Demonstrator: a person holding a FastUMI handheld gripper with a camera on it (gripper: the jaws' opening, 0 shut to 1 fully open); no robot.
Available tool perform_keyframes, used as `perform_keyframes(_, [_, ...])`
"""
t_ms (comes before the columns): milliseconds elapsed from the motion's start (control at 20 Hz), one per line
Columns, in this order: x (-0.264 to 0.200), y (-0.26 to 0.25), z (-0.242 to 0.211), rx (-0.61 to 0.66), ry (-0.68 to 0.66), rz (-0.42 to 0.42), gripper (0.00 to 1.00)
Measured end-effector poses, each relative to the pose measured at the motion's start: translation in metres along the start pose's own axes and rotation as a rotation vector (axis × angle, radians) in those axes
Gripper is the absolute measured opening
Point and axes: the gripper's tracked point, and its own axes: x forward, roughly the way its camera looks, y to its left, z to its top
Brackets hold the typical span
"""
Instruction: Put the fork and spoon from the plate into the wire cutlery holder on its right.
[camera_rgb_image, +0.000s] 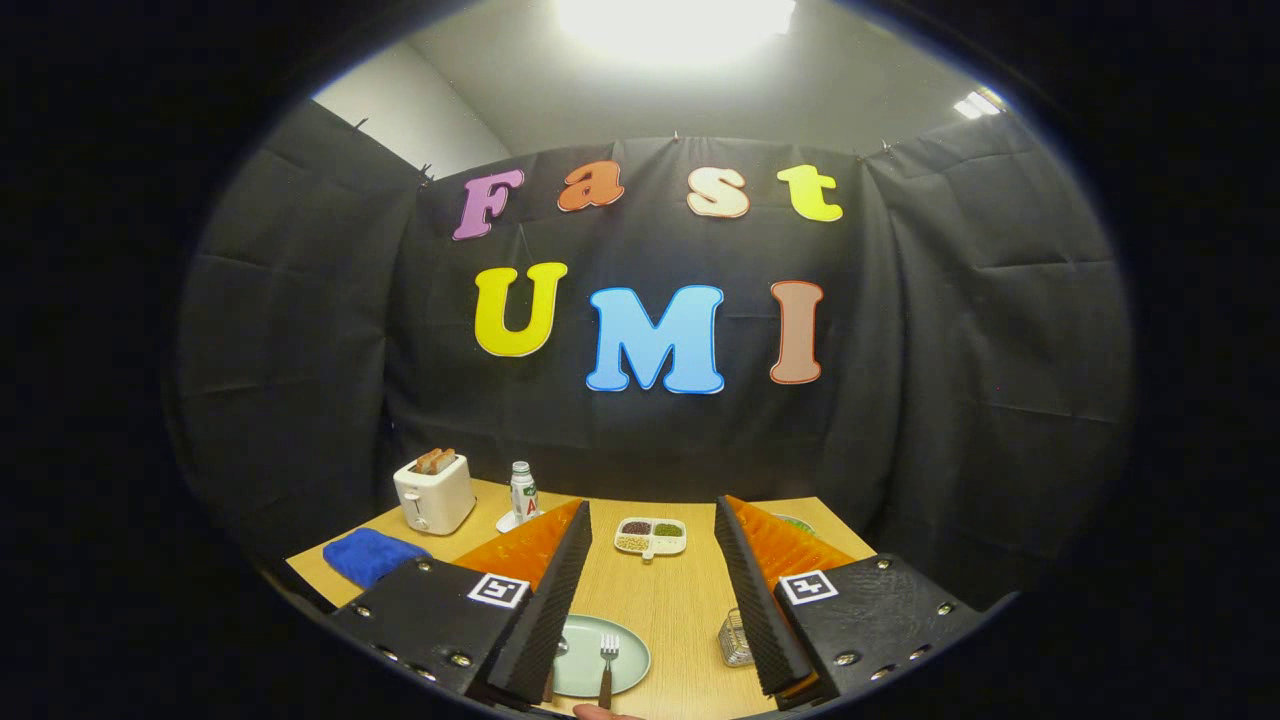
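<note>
Between the gripper's (652, 560) spread, empty fingers lies a green plate (628, 668) holding a fork (607, 668); the wire cutlery holder (735, 640) stands beside its right.

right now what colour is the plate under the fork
Pale green plate, best in the gripper view.

The gripper (652, 590) hangs level, aimed straight ahead, its two fingers (545, 600) spread wide and holding nothing. Both jaws run forward in parallel with a broad gap between them. A fingertip (600, 712) peeks in beneath.
</note>
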Motion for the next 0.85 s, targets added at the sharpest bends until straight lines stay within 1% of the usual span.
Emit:
perform_keyframes(300, [0.007,0.007,-0.030,-0.015,0.064,0.040,0.76])
perform_keyframes(400, [0.010,0.010,-0.046,-0.027,0.108,0.058,0.76])
perform_keyframes(500, [0.011,0.021,-0.071,-0.033,0.186,0.100,0.76])
perform_keyframes(600, [0.010,0.026,-0.102,-0.030,0.296,0.138,0.76])
perform_keyframes(750, [0.004,0.025,-0.143,-0.007,0.464,0.160,0.76])
perform_keyframes(850, [0.002,0.026,-0.161,0.016,0.537,0.160,0.76])
